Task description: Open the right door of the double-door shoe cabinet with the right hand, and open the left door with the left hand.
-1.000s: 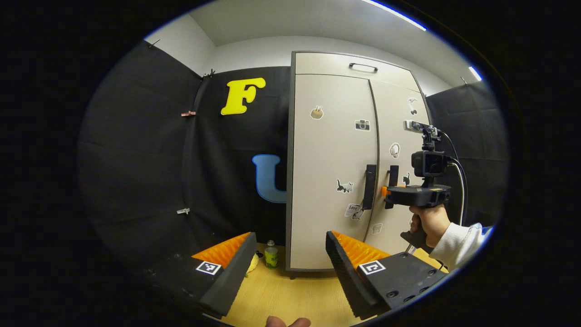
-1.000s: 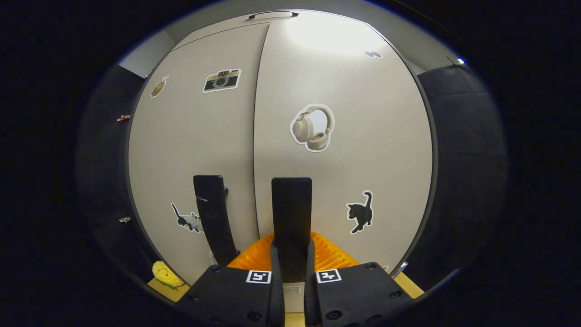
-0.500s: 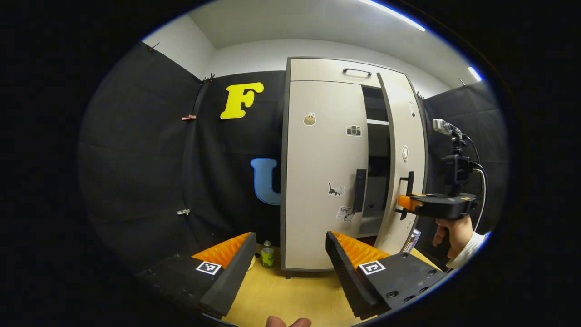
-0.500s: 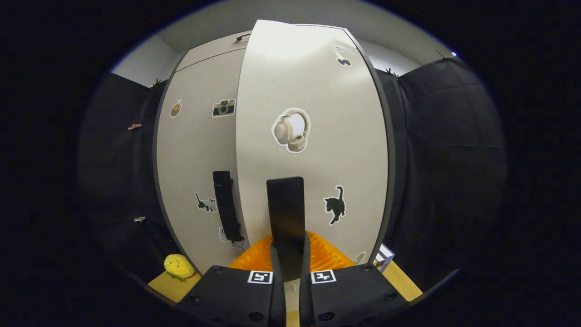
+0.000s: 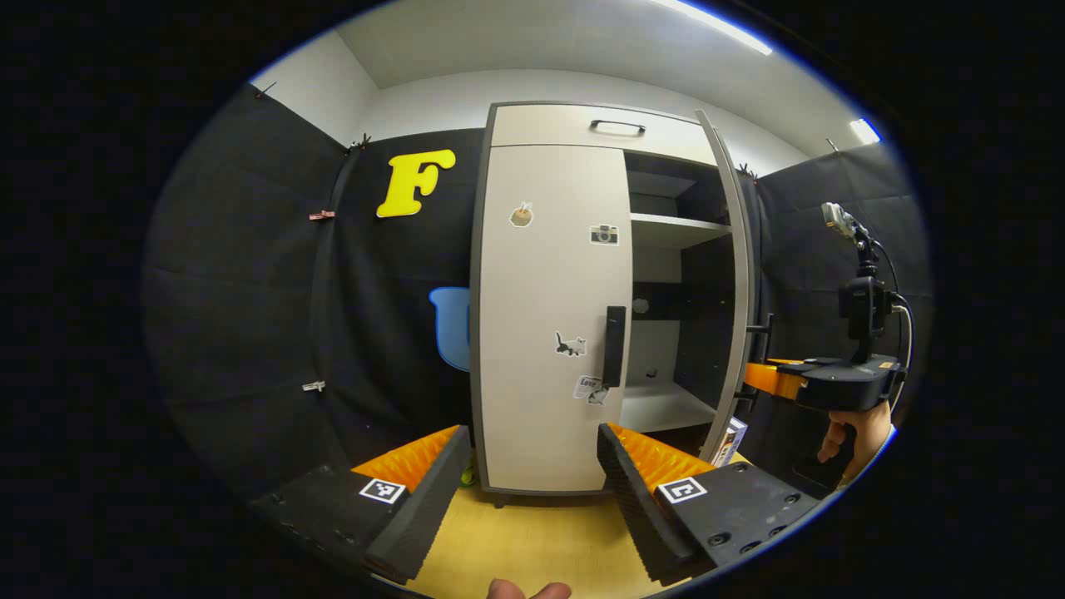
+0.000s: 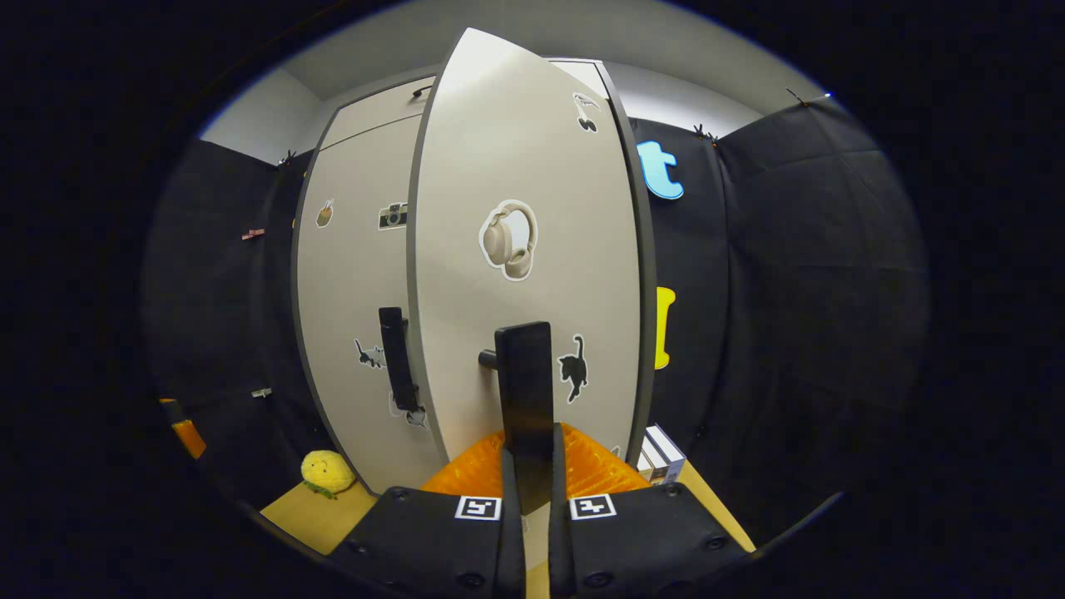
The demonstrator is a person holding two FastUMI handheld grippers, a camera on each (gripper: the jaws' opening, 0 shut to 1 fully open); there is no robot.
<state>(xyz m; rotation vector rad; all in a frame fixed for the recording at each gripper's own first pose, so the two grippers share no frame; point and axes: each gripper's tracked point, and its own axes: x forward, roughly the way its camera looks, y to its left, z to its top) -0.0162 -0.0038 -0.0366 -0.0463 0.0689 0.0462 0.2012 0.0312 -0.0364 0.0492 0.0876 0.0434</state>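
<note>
The shoe cabinet [image 5: 549, 125] stands on the wooden floor [image 5: 532, 541] against the booth's black wall. Its right door [image 6: 524, 166] is swung out on its hinge, baring the shelves [image 5: 674, 225] inside, while the left door [image 5: 549, 274] sits flat and closed, its dark handle [image 5: 614, 345] untouched. The right tool [image 6: 526, 466] has both fingers clamped on the right door's handle [image 6: 522, 374], and in the left gripper view it [image 5: 761, 378] sits at the edge of the open door, held by a hand [image 5: 857, 428]. The left tool [image 5: 532, 482] hangs well short of the cabinet, fingers spread wide and gripping nothing. A small yellow plush toy [image 6: 327, 472] lies on the floor by the cabinet's left foot.
</note>
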